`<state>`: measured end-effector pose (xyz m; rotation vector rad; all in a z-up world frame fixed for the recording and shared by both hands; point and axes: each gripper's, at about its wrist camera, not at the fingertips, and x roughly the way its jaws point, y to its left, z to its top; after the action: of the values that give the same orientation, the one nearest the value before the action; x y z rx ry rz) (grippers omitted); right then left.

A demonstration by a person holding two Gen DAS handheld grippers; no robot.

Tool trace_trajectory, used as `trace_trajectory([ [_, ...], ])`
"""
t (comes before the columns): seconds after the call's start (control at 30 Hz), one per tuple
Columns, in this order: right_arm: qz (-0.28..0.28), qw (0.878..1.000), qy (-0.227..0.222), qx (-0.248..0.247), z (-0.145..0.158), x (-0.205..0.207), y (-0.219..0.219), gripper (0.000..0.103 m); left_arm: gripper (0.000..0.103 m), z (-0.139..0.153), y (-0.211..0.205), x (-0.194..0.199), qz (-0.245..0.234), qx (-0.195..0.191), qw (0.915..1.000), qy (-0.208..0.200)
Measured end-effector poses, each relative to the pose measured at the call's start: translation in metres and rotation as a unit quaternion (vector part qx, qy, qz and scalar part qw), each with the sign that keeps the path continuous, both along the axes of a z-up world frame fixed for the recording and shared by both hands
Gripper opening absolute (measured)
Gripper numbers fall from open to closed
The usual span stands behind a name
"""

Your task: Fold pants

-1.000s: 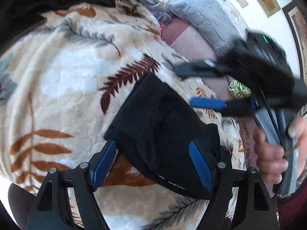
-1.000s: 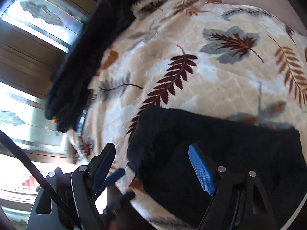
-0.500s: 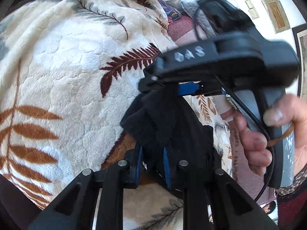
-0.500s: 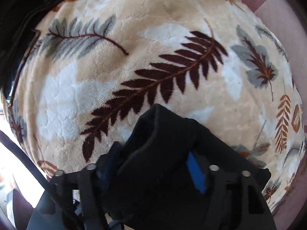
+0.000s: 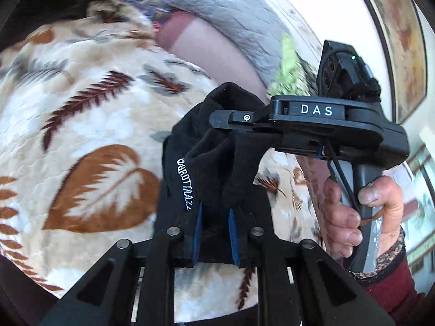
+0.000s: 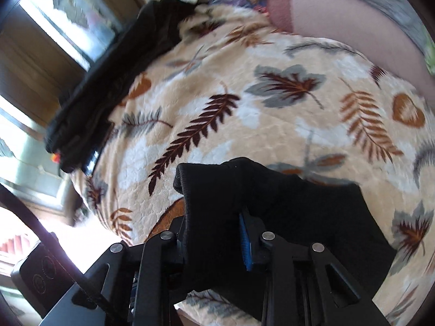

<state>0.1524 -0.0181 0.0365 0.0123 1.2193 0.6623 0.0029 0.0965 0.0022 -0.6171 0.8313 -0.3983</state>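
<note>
The black pants (image 5: 212,163) are a folded bundle lifted above a cream blanket with a leaf print (image 5: 89,125). White lettering runs along one edge. My left gripper (image 5: 214,231) is shut on the lower part of the bundle. My right gripper (image 5: 233,121), marked DAS and held by a hand, is shut on the upper edge of the same bundle. In the right wrist view the pants (image 6: 285,209) hang from my right gripper (image 6: 214,233), over the blanket (image 6: 272,108).
A dark garment (image 6: 114,81) lies along the blanket's far left edge by a window. A grey pillow (image 5: 239,21) and a pink sheet (image 5: 214,51) lie beyond the blanket. A green patterned item (image 5: 285,73) sits by the pillow.
Both grippers closed on the black pants and lifted the bundle off the blanket. The right gripper moved in close above the left one.
</note>
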Motion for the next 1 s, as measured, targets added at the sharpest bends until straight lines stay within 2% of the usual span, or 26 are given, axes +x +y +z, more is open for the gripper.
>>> trace_trajectory([
  [0.13,-0.058,0.996,0.003,0.066,-0.001,-0.012,-0.081,0.030,0.027,0.013,-0.038,-0.001,-0.048,-0.006,0.9988,-0.006],
  [0.23,-0.107,0.990,0.021,0.094,-0.019,-0.015,-0.135,0.029,0.039,0.020,-0.053,-0.009,-0.058,-0.001,0.9982,-0.012],
  [0.33,-0.145,0.981,0.040,0.120,-0.044,-0.015,-0.177,0.029,0.041,0.016,-0.057,-0.008,-0.059,0.012,0.9982,0.001],
  [0.43,-0.180,0.972,0.048,0.143,-0.069,-0.015,-0.215,0.029,0.041,0.003,-0.055,0.000,-0.050,0.023,0.9980,0.029],
  [0.53,-0.223,0.963,0.048,0.146,-0.089,-0.015,-0.244,0.028,0.041,-0.005,-0.054,0.007,-0.041,0.046,0.9969,0.049],
  [0.6,-0.257,0.957,0.041,0.126,-0.098,-0.016,-0.263,0.030,0.041,-0.007,-0.056,0.009,-0.040,0.064,0.9957,0.054],
  [0.67,-0.297,0.948,0.019,0.112,-0.098,-0.020,-0.284,0.032,0.045,-0.008,-0.058,0.011,-0.041,0.075,0.9948,0.056],
  [0.7,-0.317,0.943,0.008,0.102,-0.094,-0.024,-0.293,0.036,0.046,-0.009,-0.059,0.012,-0.041,0.078,0.9944,0.057],
  [0.8,-0.304,0.944,-0.008,0.125,-0.081,-0.037,-0.299,0.037,0.047,-0.013,-0.064,0.017,-0.047,0.088,0.9932,0.060],
  [0.83,-0.290,0.948,-0.013,0.130,-0.077,-0.043,-0.296,0.040,0.049,-0.015,-0.066,0.018,-0.048,0.091,0.9928,0.062],
  [0.9,-0.265,0.954,-0.014,0.140,-0.073,-0.053,-0.284,0.063,0.049,-0.019,-0.071,0.021,-0.051,0.100,0.9915,0.066],
  [1.0,-0.230,0.963,-0.021,0.138,-0.074,-0.069,-0.256,0.064,0.049,-0.022,-0.076,0.019,-0.056,0.107,0.9904,0.068],
])
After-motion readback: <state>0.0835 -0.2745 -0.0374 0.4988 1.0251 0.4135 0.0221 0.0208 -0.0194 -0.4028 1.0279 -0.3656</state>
